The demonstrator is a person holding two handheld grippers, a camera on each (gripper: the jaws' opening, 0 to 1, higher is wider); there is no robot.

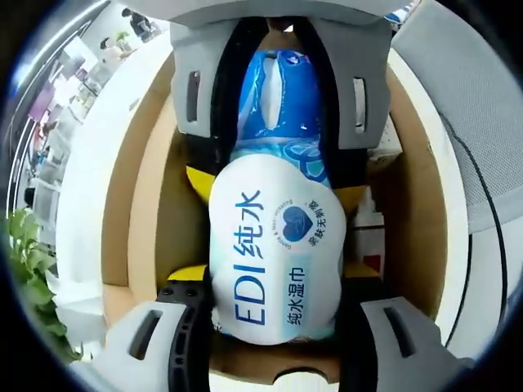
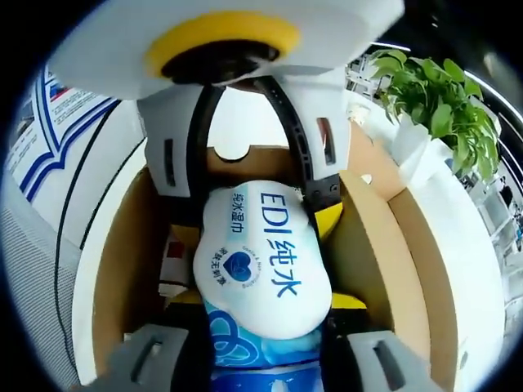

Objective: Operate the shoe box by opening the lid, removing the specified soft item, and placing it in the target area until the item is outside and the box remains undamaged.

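A soft white-and-blue pack of wet wipes (image 1: 274, 245) lies lengthwise inside the open brown cardboard shoe box (image 1: 147, 188). My left gripper (image 1: 274, 298) is shut on the pack's white end, its grey jaws pressing both sides. My right gripper (image 1: 278, 135) comes in from the opposite side and is shut on the pack's blue end. In the right gripper view the wipes pack (image 2: 261, 261) sits between the box walls (image 2: 368, 245). There my right gripper (image 2: 261, 347) holds the near end and my left gripper (image 2: 245, 184) the far end. Whether the pack touches the box floor is hidden.
A small white-and-red item (image 1: 372, 237) rests in the box beside the pack. The box stands on a white table (image 1: 90, 171). A green plant (image 2: 433, 90) is close to one side, and a grey surface with a black cable (image 1: 482, 139) lies on the other.
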